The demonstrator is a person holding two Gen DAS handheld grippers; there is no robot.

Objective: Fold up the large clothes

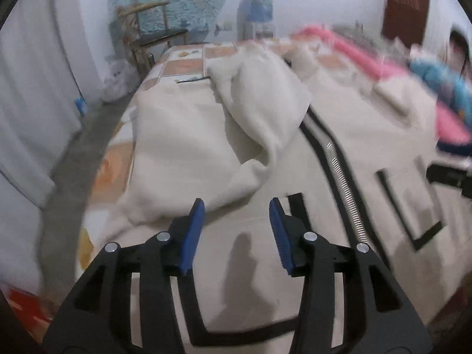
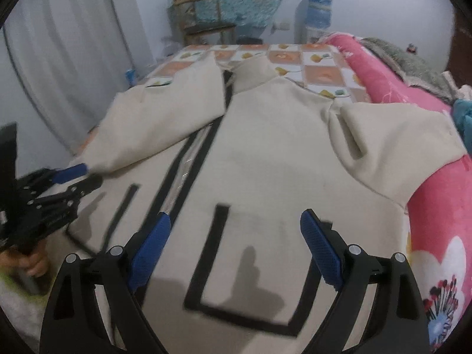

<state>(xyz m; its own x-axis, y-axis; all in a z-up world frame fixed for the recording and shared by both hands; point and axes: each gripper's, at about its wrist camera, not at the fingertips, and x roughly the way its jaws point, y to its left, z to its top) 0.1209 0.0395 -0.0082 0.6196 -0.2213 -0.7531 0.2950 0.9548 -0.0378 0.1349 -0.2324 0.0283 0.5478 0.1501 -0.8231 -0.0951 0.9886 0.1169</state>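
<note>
A large cream zip jacket [image 2: 265, 153] with black trim lies front-up on the bed; it also shows in the left wrist view [image 1: 183, 135]. Its left sleeve [image 1: 265, 112] is folded in across the body, its cuff just ahead of my left gripper [image 1: 237, 206], which is open and empty. My left gripper also shows at the left in the right wrist view [image 2: 85, 174]. My right gripper [image 2: 236, 221] is open and empty above the black-outlined right pocket [image 2: 253, 268]. The right sleeve [image 2: 392, 144] lies spread out towards a pink blanket.
The bed has a checked sheet [image 2: 295, 59]. A rolled pink blanket [image 2: 436, 206] runs along the right side. A wooden chair [image 2: 206, 17] and a water dispenser [image 2: 317, 14] stand by the far wall. A grey curtain [image 2: 59, 59] hangs at the left.
</note>
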